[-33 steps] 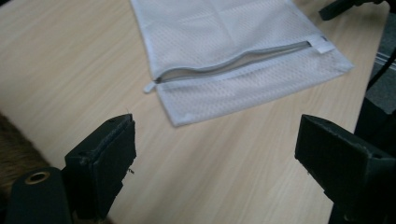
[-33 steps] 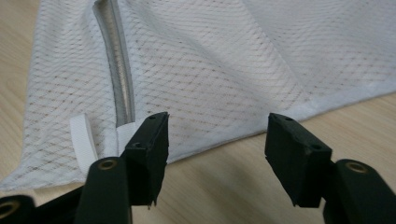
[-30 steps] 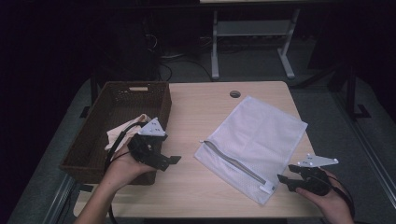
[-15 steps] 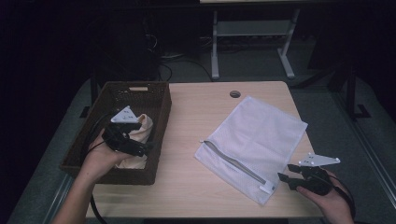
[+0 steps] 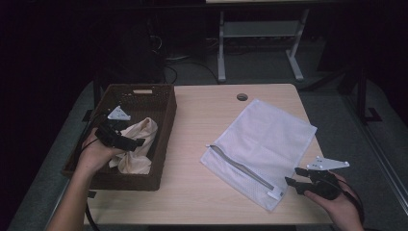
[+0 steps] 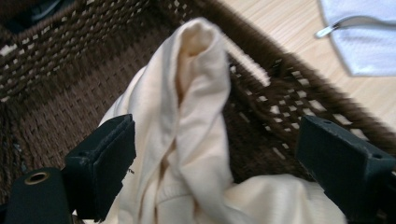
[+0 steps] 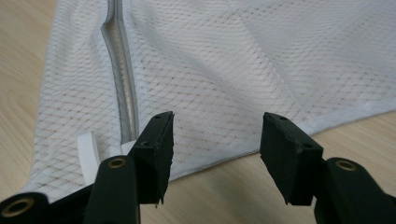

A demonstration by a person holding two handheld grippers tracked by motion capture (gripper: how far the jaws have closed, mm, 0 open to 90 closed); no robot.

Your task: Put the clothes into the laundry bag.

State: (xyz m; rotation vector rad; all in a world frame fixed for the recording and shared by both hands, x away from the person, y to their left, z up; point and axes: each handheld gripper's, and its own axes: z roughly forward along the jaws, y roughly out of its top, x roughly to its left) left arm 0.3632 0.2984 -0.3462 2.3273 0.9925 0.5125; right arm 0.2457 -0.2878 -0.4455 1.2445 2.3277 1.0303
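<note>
- One table (image 5: 207, 192) of pale wood grain, rectangular with rounded corners and a round hole (image 5: 242, 97) near its far edge, carries everything; places below are told from it.
- The basket (image 5: 166, 144) is a dark brown woven rectangle with upright walls and a slot handle in its far wall, standing on the table's left part and reaching past the left edge.
- The bag (image 5: 269, 139) is flat white mesh, rectangular and lying askew on the table's right half. The right gripper view shows its fine diamond net (image 7: 243, 60), a grey zip (image 7: 122, 79) along one long side and a small white tab (image 7: 86, 151) at the near corner.
- The cloth (image 5: 137, 149) is soft, cream and crumpled into folds, lying inside the basket against its right wall. In the left gripper view one rolled fold (image 6: 196, 93) rises upright.
- The left gripper (image 5: 126, 141), black with a grey plate, is held over the basket. Its jaws stand wide apart on either side of the cloth fold, the left pad (image 6: 105, 158) just beside the fabric; whether it touches cannot be told, and nothing is clamped.
- The right gripper (image 5: 294, 177) sits at the table's near right corner, just beside the bag's near corner. Its jaws gape over the bag's edge with nothing held.
</note>
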